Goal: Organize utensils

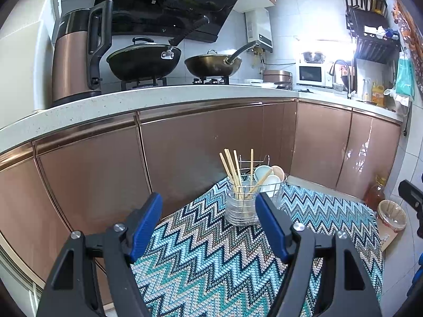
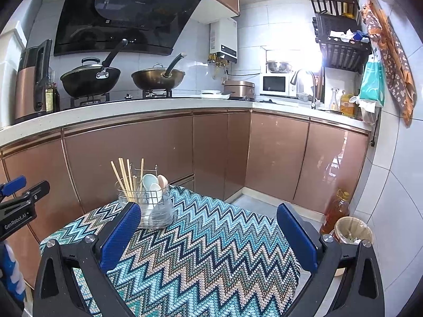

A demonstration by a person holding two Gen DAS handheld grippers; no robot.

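A clear glass jar [image 1: 239, 208] holds several wooden chopsticks [image 1: 231, 169] at the far end of a zigzag-patterned cloth [image 1: 211, 251]. Right behind it a wire basket [image 1: 273, 187] holds pale ceramic spoons [image 1: 264, 175]. My left gripper [image 1: 208, 208] is open and empty, raised over the cloth, short of the jar. In the right wrist view the jar [image 2: 127, 200], chopsticks [image 2: 124, 177] and spoons [image 2: 152, 183] stand at the cloth's [image 2: 206, 251] far left. My right gripper [image 2: 208, 219] is open and empty, to the right of them.
Copper-coloured cabinets [image 1: 211, 137] and a white counter [image 1: 158, 95] with two woks, a kettle and a microwave lie behind. On the floor at the right stand an oil bottle [image 2: 335, 210] and a small lined bin [image 2: 353, 231]. The left gripper shows at the right view's left edge [image 2: 18, 206].
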